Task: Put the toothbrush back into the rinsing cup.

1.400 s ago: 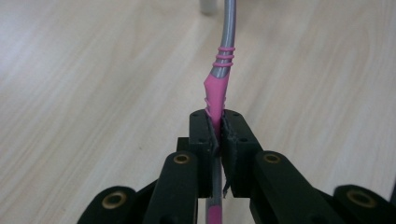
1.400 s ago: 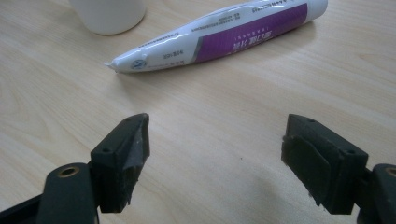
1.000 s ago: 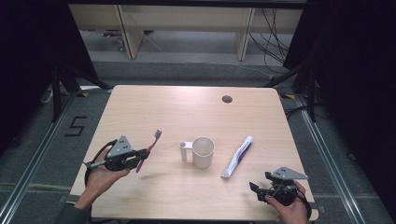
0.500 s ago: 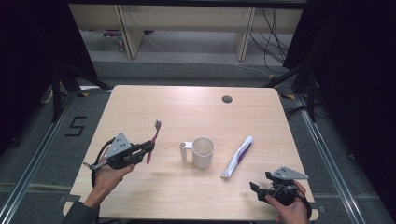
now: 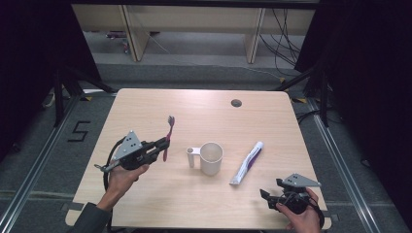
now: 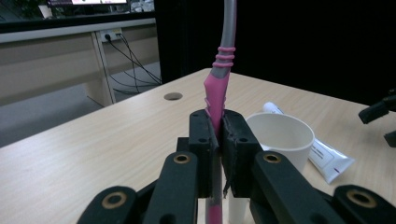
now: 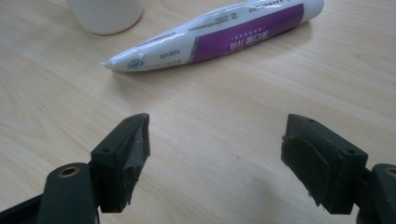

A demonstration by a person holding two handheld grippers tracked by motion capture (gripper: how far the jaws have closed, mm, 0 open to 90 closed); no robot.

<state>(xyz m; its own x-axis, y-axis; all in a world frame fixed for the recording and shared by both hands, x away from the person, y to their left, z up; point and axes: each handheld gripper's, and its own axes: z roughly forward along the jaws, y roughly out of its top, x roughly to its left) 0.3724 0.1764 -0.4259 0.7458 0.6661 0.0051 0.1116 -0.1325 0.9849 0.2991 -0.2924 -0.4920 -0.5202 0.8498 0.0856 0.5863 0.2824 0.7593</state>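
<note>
1. The left gripper (image 5: 162, 144) is clamping its black jaws tight on the slim pink and grey plastic toothbrush (image 5: 167, 137), gripping it low on the pink handle (image 6: 215, 100).
2. In the high view the toothbrush is standing off the tabletop above the left half of the pale wooden table (image 5: 194, 199), its long axis running nearly straight away from the person, with the bristled head at the far end and the handle's tail poking out below the jaws on the near side.
3. In the left gripper view the grey neck is rising upward out of the top edge.
4. The white plastic cup with a side handle (image 5: 209, 158) is sitting upright just to the right of the toothbrush, apart from it, its mouth open to the top.
5. The white and purple toothpaste tube (image 5: 248, 162) is lying flat to the right of the cup, its cap end pointing away and its crimped end toward the person.
6. The right gripper (image 5: 271, 198) is resting near the table's near right corner, its jaws standing wide with bare wood between them (image 7: 215, 140), near the tube's crimped end.
7. A small round dark hole (image 5: 236, 103) is sitting near the far edge.
</note>
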